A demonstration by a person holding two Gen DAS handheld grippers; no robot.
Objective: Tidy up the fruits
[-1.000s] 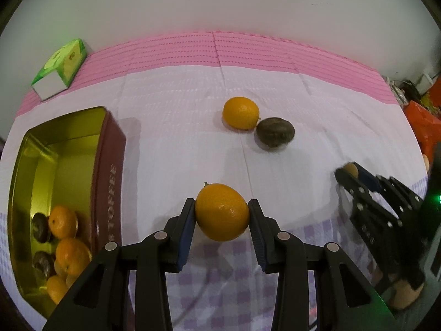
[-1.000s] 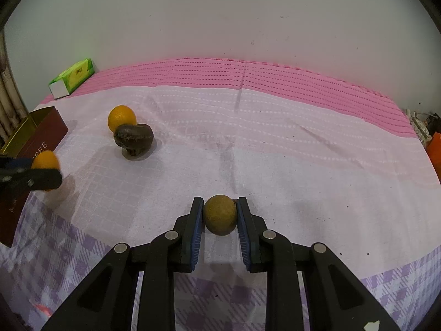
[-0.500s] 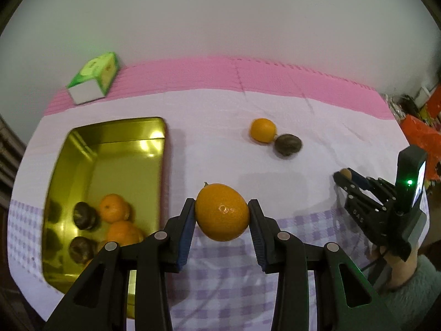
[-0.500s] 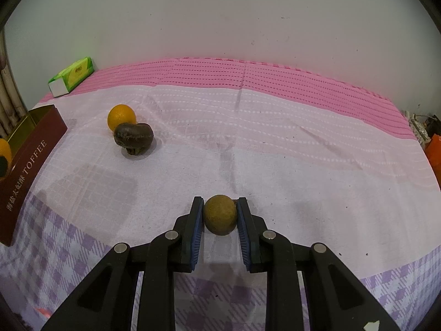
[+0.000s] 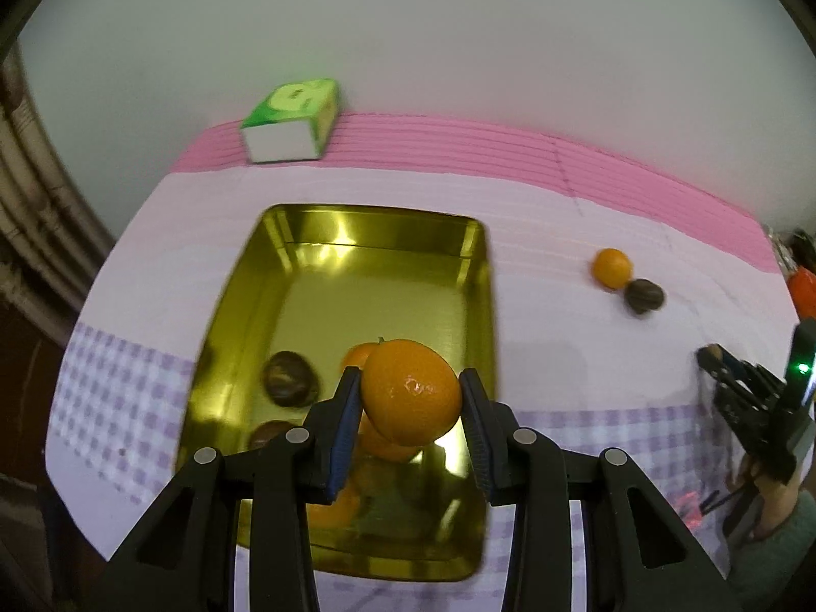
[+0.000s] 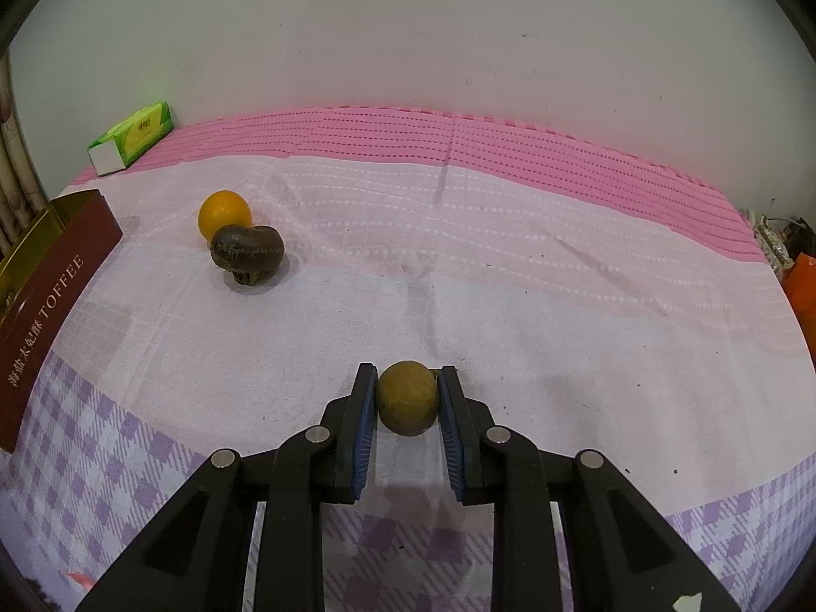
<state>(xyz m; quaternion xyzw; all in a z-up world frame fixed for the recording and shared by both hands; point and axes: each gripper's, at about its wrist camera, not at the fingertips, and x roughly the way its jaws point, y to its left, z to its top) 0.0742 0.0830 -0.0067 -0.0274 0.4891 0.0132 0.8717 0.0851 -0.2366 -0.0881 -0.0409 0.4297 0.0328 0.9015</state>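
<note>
My left gripper (image 5: 410, 392) is shut on an orange (image 5: 411, 390) and hangs above the gold tin (image 5: 326, 255), over its near right part. Inside the tin lie several oranges and dark brown fruits (image 5: 290, 377), partly hidden by the held orange. My right gripper (image 6: 406, 398) is shut on a small olive-brown round fruit (image 6: 406, 398) just above the tablecloth. Another orange (image 6: 224, 214) and a dark brown fruit (image 6: 247, 254) touch each other on the cloth, left of centre in the right wrist view. The right gripper (image 5: 714, 359) also shows at the far right of the left wrist view.
A green tissue box (image 5: 290, 120) stands at the back edge by the wall. The tin's maroon side (image 6: 46, 316) reads TOFFEE. The pink and lilac checked tablecloth (image 6: 510, 265) covers the table. Orange and dark clutter (image 6: 800, 280) sits beyond the right edge.
My left gripper carried the orange leftward and upward, from over the cloth to above the tin. The right gripper and its fruit have not moved.
</note>
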